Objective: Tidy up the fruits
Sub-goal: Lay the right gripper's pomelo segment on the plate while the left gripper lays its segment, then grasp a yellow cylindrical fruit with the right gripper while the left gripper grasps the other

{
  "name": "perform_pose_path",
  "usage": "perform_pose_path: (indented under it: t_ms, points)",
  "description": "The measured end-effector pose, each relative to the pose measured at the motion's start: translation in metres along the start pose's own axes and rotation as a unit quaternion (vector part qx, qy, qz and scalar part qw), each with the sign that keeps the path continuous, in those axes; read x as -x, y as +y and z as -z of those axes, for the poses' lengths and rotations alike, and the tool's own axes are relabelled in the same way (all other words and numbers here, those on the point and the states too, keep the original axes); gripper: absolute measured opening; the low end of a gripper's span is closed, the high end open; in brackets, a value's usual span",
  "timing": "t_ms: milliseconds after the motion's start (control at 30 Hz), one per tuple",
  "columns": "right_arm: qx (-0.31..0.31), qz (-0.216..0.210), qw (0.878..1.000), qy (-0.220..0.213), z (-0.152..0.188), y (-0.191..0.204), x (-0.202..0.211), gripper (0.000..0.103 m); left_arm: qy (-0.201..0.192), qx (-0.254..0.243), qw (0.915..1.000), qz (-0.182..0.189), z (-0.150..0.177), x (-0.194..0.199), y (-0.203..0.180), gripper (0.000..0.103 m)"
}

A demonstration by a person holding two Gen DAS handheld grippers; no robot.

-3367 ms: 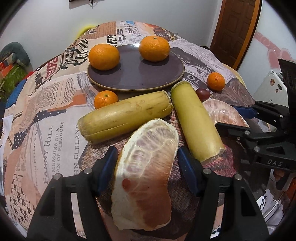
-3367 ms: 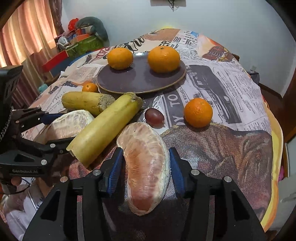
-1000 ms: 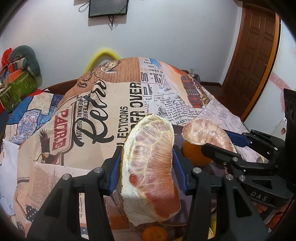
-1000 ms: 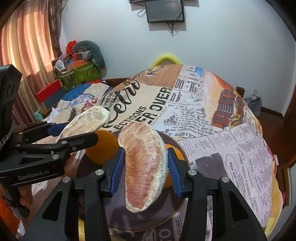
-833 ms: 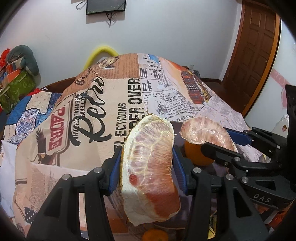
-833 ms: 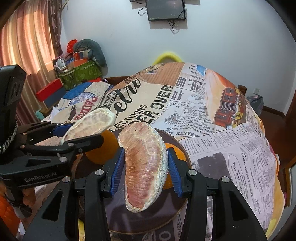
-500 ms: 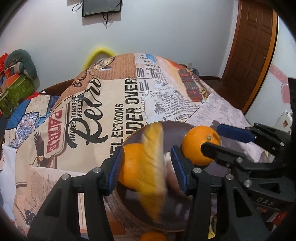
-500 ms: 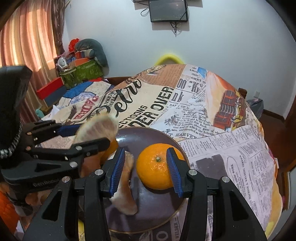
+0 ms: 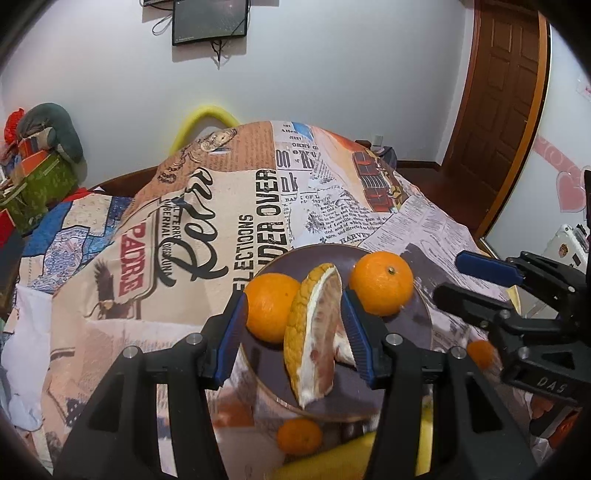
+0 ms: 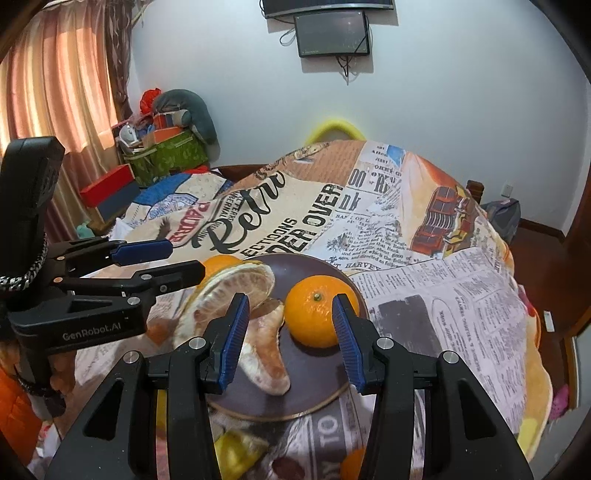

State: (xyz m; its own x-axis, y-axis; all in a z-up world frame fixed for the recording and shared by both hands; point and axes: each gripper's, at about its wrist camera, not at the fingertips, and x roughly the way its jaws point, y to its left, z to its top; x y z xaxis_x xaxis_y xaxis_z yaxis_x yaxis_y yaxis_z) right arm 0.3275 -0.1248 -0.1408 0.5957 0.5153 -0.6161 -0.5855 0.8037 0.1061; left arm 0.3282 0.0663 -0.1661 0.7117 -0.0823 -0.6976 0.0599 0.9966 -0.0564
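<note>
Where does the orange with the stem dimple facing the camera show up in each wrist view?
Left wrist: the orange sits right of centre on the dark plate, just past the left tongs' right finger.
Right wrist: the orange sits at centre, between the open right tongs.
Shared landmark: the wall monitor.

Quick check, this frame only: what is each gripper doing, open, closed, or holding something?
Left gripper: open, holding nothing; a pomelo wedge sits on the plate below it.
Right gripper: open, holding nothing; the other pomelo piece lies on the plate.
</note>
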Motion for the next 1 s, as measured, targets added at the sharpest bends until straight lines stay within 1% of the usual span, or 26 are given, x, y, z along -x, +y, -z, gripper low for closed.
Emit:
perform_pose_path:
  t_ms: [133,267,400,533,633,700,800,1000]
  points:
    - [0.001,0.001,1.000,-0.005,0.005,0.006,0.018,0.043,0.002,-0.007,1.0000,-0.005,0.011,0.017,-0.001,0.052]
    - [-0.003,0.000,1.000,-0.004,0.014,0.011,0.030,0.043,0.011,-0.009,0.9999,-0.009,0.027,0.030,0.000,0.052]
    - [-0.003,0.002,1.000,0.007,0.026,0.018,0.037,0.043,0.034,-0.002,0.9994,0.000,0.044,0.038,0.004,0.053]
    - [-0.006,0.000,1.000,0.022,0.042,0.025,0.040,0.043,0.050,0.000,0.9987,-0.005,0.063,0.045,0.009,0.053]
    - [-0.013,-0.008,0.999,0.038,0.056,0.028,0.040,0.043,0.060,0.009,0.9982,0.000,0.074,0.049,0.015,0.053]
    - [-0.017,-0.012,0.999,0.050,0.066,0.032,0.037,0.043,0.070,0.012,0.9975,0.006,0.081,0.048,0.016,0.054]
    - [-0.023,-0.021,0.997,0.069,0.081,0.039,0.031,0.043,0.091,0.003,0.9957,0.015,0.090,0.041,0.014,0.055]
    - [-0.034,-0.039,0.994,0.096,0.098,0.047,0.017,0.044,0.110,-0.010,0.9934,0.030,0.096,0.026,0.004,0.055]
